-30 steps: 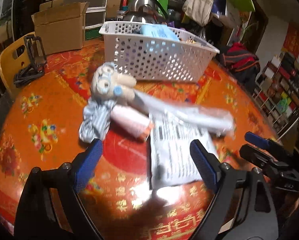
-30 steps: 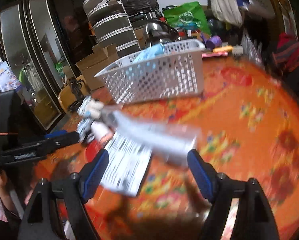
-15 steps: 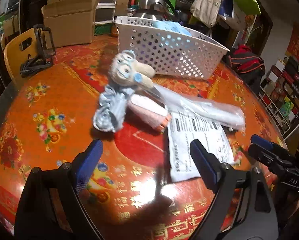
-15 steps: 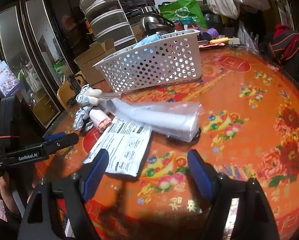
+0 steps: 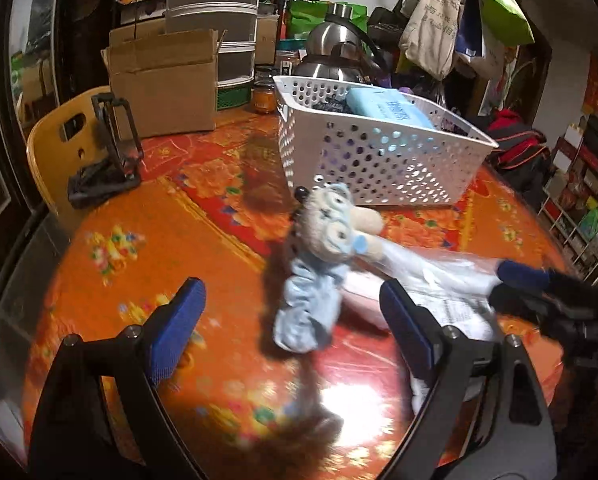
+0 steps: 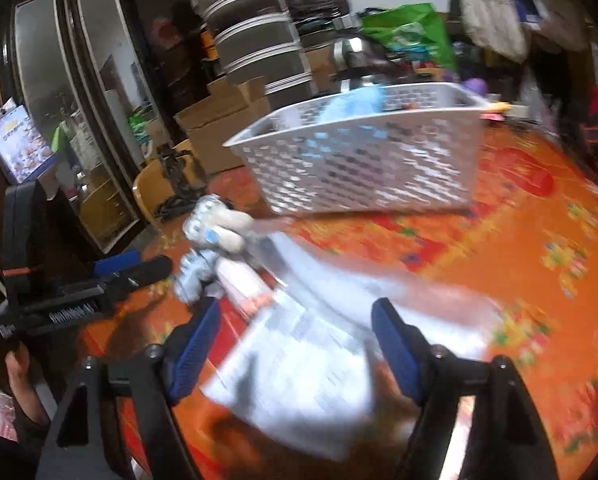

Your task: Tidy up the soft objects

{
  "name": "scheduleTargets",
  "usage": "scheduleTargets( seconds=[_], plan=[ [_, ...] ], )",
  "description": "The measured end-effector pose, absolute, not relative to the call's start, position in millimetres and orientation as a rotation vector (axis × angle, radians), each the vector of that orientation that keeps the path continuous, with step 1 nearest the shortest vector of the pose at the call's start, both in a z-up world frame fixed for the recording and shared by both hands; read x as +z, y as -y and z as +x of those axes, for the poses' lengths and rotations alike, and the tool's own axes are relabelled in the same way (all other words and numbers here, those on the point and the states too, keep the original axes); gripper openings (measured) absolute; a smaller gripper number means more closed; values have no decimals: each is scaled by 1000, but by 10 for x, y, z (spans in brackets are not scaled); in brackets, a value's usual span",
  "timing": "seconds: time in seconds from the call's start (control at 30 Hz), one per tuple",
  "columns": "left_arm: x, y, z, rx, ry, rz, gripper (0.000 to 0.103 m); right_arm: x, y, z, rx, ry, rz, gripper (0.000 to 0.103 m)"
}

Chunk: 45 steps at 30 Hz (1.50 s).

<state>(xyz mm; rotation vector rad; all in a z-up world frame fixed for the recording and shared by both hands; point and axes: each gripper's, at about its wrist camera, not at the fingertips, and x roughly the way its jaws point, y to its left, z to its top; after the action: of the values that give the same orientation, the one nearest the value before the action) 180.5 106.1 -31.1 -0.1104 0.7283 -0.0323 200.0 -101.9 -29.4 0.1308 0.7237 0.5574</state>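
A grey and light-blue plush toy (image 5: 323, 264) (image 6: 215, 228) lies on the orange flowered table (image 5: 159, 240), in front of the white perforated basket (image 5: 379, 160) (image 6: 363, 160). Beside it lie a pink-capped tube (image 6: 247, 288), a clear plastic bag (image 5: 439, 272) and a white printed packet (image 6: 299, 368). My left gripper (image 5: 291, 332) is open, its jaws either side of the toy's lower end without touching. My right gripper (image 6: 295, 348) hovers over the white packet; its jaws are closing and the packet shows between them, pads apart from it. A blue pack (image 5: 391, 108) lies inside the basket.
A cardboard box (image 5: 163, 84), stacked grey drawers (image 5: 215, 12) and a steel kettle (image 5: 339, 48) stand behind the basket. A yellow chair (image 5: 55, 152) with a black clamp (image 5: 111, 156) is at the left table edge. Bags hang at the back right.
Both grippers have swung left across the table. The plush toy now sits between the left jaws; the white packet now sits between the right jaws, which stand narrower.
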Motion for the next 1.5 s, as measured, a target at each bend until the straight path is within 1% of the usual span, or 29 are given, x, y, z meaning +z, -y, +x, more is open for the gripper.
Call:
scheduleTargets(
  seconds=[0.1, 0.17, 0.27, 0.43, 0.57, 0.63, 0.67, 0.7, 0.73, 0.77, 0.83, 0.9, 1.17, 1.5],
  plan=[
    [-399, -1142, 1855, -45, -745, -126, 85, -254, 744, 2251, 607, -749, 127, 56],
    [-460, -1149, 1870, -56, -756, -123, 82, -257, 591, 2373, 638, -766, 131, 52],
    [-540, -1100, 1879, -61, -765, -92, 81, -290, 333, 2551, 661, -796, 114, 52],
    [-661, -1096, 1941, -81, -787, -107, 72, -371, 124, 2688, 671, -818, 103, 52],
    [-734, -1096, 1973, -91, -803, -108, 67, -412, 31, 2705, 690, -823, 93, 52],
    [-764, -1076, 1994, -98, -813, -102, 61, -426, 3, 2708, 706, -823, 93, 45],
    [-774, -1065, 2001, -101, -816, -100, 59, -422, -6, 2705, 711, -818, 95, 38],
    [-789, -1053, 2015, -106, -822, -97, 55, -412, -12, 2700, 718, -811, 94, 34],
    [-797, -1037, 2020, -108, -828, -95, 50, -408, -18, 2690, 721, -809, 88, 33],
    [-811, -1026, 2035, -112, -835, -93, 47, -407, -24, 2686, 721, -807, 82, 30],
    [-826, -1013, 2044, -124, -845, -98, 32, -400, -38, 2661, 721, -796, 70, 27],
    [-838, -998, 2049, -118, -847, -88, 31, -394, -49, 2642, 728, -787, 66, 11],
    [-731, -995, 1925, -130, -796, -110, 30, -351, 31, 2561, 727, -755, 71, 10],
    [-327, -865, 1705, -116, -676, -47, 30, -75, 197, 2373, 726, -674, 74, 10]
  ],
)
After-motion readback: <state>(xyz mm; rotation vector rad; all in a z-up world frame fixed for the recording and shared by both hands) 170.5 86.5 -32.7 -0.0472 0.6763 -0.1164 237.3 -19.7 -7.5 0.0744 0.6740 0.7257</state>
